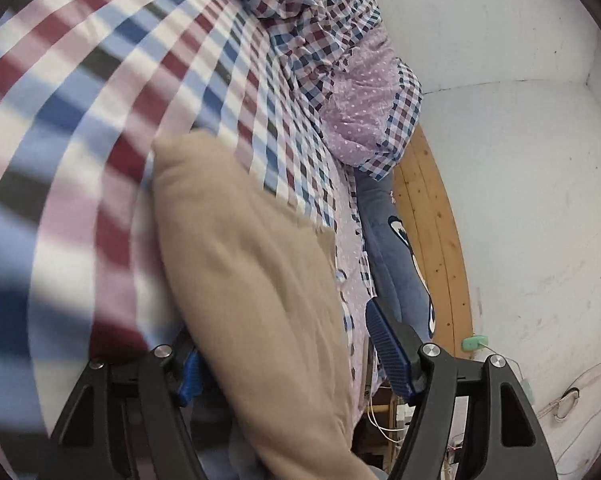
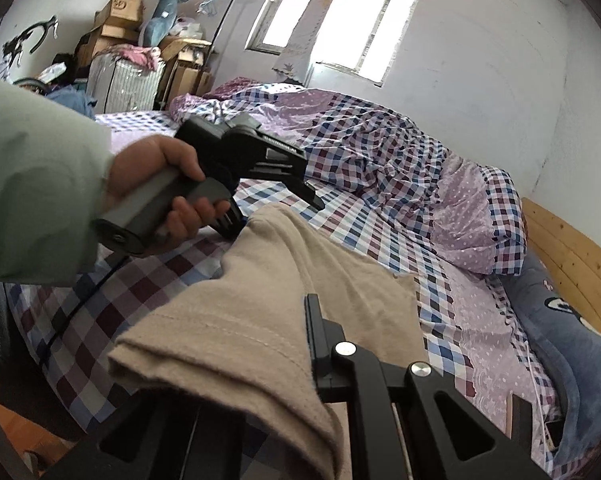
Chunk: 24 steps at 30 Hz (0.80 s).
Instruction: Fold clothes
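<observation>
- Left wrist view: left gripper (image 1: 292,344) with jaws spread wide, blue ribbed pads (image 1: 388,350) on either side of a beige garment (image 1: 256,280), neither pad seen pressing the cloth.
- Beige garment in a thick folded band running from the bottom edge up between the fingers, over a checked bedsheet (image 1: 100,128) in red, blue and white, blurred at left.
- Beyond the garment, a rumpled quilt (image 1: 360,100) in the same check with a lilac dotted face, heaped toward the top.
- At right, a blue pillow (image 1: 396,256) against a wooden bed frame (image 1: 432,216); white wall (image 1: 520,160) behind, loose cables low at right.
- Right wrist view: right gripper (image 2: 320,352) clenched, beige garment (image 2: 236,320) draped over it in folded layers, hemmed edge facing the lens; grip point itself hidden by the cloth.
- Far end of the garment lying on the checked bedsheet (image 2: 364,232).
- At left, a hand (image 2: 156,188) in a pale green sleeve (image 2: 36,184) around the grey handle of the left gripper (image 2: 300,188), angled down just beside the garment's upper fold.
- Rumpled quilt (image 2: 400,160) across the middle of the bed; blue pillow (image 2: 572,336) and wooden frame (image 2: 572,232) at right.
- Background: bright window (image 2: 340,12), stacked cardboard boxes (image 2: 120,20) and a clothes rack in the corner.
</observation>
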Available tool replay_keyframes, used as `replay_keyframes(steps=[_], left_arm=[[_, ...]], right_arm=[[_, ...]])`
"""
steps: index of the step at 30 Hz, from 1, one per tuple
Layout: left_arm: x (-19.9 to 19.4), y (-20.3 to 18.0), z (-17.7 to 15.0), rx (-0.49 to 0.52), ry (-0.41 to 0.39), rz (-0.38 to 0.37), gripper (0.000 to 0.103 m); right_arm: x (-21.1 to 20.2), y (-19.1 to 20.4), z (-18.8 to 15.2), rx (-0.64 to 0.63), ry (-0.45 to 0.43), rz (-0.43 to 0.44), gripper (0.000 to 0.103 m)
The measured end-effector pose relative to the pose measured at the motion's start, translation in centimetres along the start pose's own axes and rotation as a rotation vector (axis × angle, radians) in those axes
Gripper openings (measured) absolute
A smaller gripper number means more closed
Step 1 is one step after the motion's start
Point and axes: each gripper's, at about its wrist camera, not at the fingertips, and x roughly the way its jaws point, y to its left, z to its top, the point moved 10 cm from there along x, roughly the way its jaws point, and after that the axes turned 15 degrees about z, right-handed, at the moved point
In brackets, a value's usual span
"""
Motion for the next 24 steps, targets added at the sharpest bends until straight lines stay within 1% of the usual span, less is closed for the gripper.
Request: replay_keyframes(steps=[7,11,13,14,15,16,18,21,24], left_arm=[[2.0,-0.6,2.9,0.038,-0.003,0.001,0.074],[2.4,-0.2,4.2,0.022,-0.015,0.009,0.073],[2.7,0.2,4.6,0.006,-0.019,0.019,0.065],[2.8,0.5,4.8,0.001,-0.022,0.034,0.046],[2.8,0.6,4.8,-0.008,-0.021,0.037,0.030],[2.8,0.7,4.7,-0.020,-0.014,0.026,0.030],[2.5,0.6,4.7,-0.028,-0.015,0.016,0.022],[1.7,-0.1,4.6,-0.030,-0.030,0.011,0.019],[-0.4,-1.3,4.7,-0.027,-0.064,0.001,0.018]], right_arm=[[-1.3,-1.0,0.3,0.044,-0.036,-0.005,0.006],[-1.6,-1.1,0.2,0.049,-0.031,-0.003,0.006],[-1.7,-1.0,0.2,0.044,-0.028,-0.005,0.006],[-1.7,-0.9,0.2,0.040,-0.026,-0.006,0.006],[-1.8,-0.9,0.2,0.036,-0.024,-0.006,0.006],[-1.9,-0.9,0.2,0.034,-0.023,-0.005,0.006],[-2.2,-0.8,0.2,0.030,-0.022,-0.003,0.006],[-2.9,-0.9,0.4,0.044,-0.028,0.013,0.006],[-3.8,-1.1,1.1,0.073,-0.048,0.037,0.006]])
